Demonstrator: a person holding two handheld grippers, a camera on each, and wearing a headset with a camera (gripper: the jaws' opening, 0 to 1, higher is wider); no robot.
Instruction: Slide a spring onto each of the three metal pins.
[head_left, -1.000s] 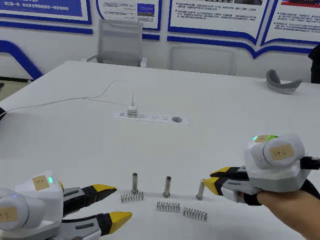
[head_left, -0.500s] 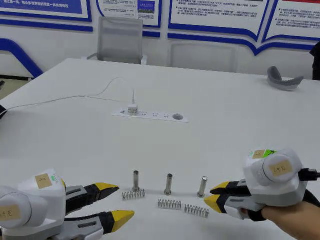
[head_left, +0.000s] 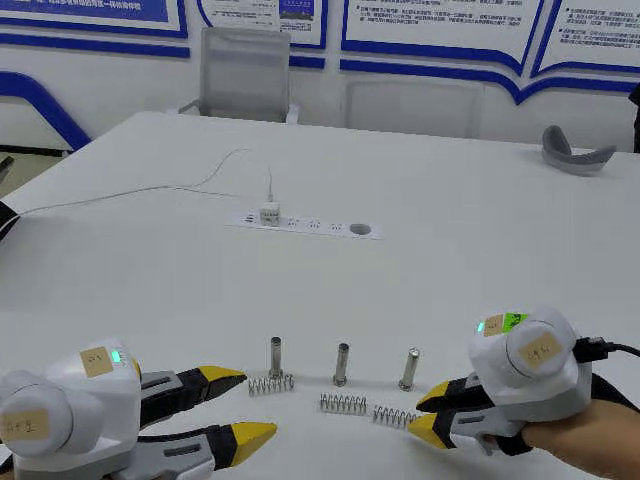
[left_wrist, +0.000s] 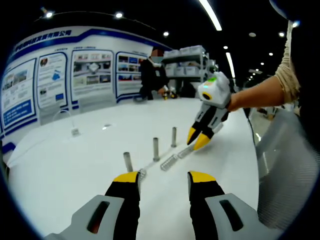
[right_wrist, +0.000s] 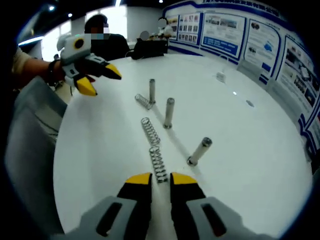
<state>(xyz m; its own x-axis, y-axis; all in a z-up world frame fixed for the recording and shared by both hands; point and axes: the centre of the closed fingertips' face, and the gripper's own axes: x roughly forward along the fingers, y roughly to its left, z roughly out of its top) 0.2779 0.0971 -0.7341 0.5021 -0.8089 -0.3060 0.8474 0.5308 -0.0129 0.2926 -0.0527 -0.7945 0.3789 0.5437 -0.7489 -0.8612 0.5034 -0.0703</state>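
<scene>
1. White desk (head_left: 150, 260) carries the whole job: three metal pins stand upright in a row, the left pin (head_left: 276, 355), middle pin (head_left: 342, 363) and right pin (head_left: 410, 368), and all of them are bare.
2. Three springs lie flat just in front of the pins: the left spring (head_left: 270, 383) by the left pin's foot, the middle spring (head_left: 343, 403), and the right spring (head_left: 395, 416).
3. The right tongs (right_wrist: 160, 181) are parted only narrowly and hold nothing. The right spring's near end sits just at their yellow tips.
4. That spring's long axis runs almost straight away from the right tongs, in line with their jaws, so they meet it end-on, not across the coil.
5. The left tongs (left_wrist: 163, 176) stand wide and empty near the left spring, well apart from the right one. The right hand is plainly nearer.
6. Closing here would likely catch only the end coils. The spring must then be tipped upright over the right pin, just beside it.
</scene>
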